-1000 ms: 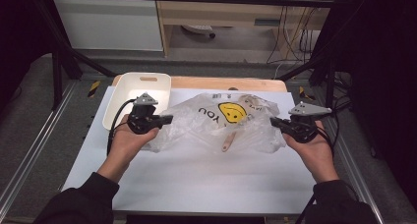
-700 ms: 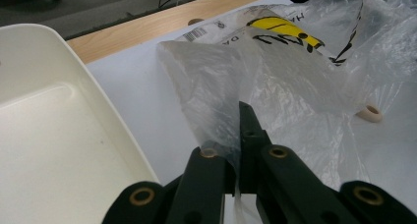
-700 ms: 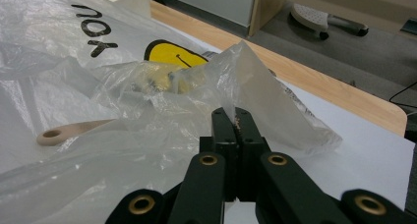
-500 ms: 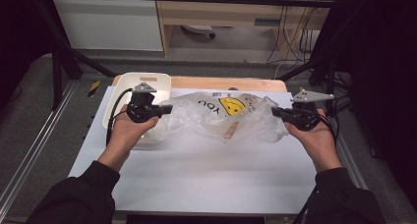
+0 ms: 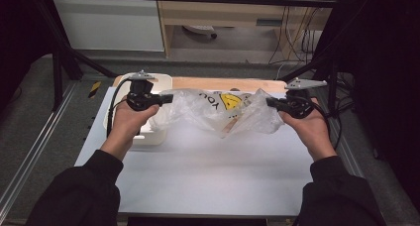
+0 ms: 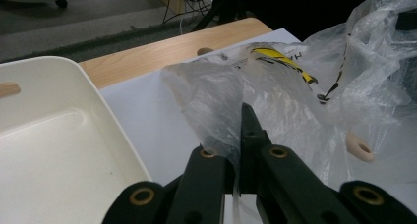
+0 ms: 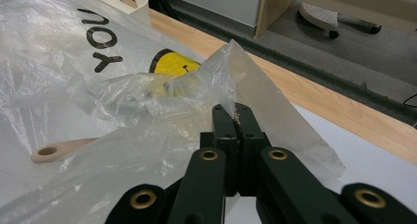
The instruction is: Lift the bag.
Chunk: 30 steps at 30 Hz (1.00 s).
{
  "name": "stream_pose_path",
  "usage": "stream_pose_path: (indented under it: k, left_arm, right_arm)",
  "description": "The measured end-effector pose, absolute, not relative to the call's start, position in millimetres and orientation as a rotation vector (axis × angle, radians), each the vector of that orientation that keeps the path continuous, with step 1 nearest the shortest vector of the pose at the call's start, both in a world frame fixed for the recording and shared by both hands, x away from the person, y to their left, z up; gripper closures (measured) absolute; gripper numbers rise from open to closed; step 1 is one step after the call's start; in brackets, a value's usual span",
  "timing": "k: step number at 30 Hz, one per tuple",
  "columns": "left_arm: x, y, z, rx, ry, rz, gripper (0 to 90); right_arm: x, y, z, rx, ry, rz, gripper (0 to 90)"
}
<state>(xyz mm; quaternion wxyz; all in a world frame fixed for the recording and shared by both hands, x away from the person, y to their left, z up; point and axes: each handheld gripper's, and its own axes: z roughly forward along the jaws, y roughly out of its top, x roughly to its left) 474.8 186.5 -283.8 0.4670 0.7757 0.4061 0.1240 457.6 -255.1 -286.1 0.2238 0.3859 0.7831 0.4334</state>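
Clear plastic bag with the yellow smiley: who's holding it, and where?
Both. The left gripper pinches the clear plastic bag at its left edge, the right gripper at its right edge.

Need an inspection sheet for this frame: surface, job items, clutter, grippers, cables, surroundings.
Surface: white table, wooden edge at the back.
Job's things: clear bag with a yellow smiley, held stretched above the table; wooden handle inside.
Clutter: white tray at left.
Grippers: left gripper and right gripper each shut on a bag end.
Cables: black cable from the left gripper.
Surroundings: shelf, floor, wall cables.
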Motion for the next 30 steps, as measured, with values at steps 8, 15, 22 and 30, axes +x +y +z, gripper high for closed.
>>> stream_pose_path:
  k: [8,15,22,30]
  left_arm:
    - [486.4,193.8,-277.2,1.89,1.032,0.325,90.0]
    - [490.2,194.4,-276.1,1.891,1.037,0.328,90.0]
    - [494.6,202.1,-271.3,1.88,1.056,0.34,90.0]
    - [501.5,208.1,-256.3,1.862,1.067,0.364,90.0]
  right_arm:
    - [470.1,-255.0,-273.3,1.077,2.145,1.198,90.0]
    - [479.8,-244.6,-268.3,1.069,2.162,1.181,90.0]
    - [486.1,-238.1,-254.5,1.049,2.152,1.175,90.0]
    - [494.5,-251.5,-237.3,1.107,2.084,1.203,90.0]
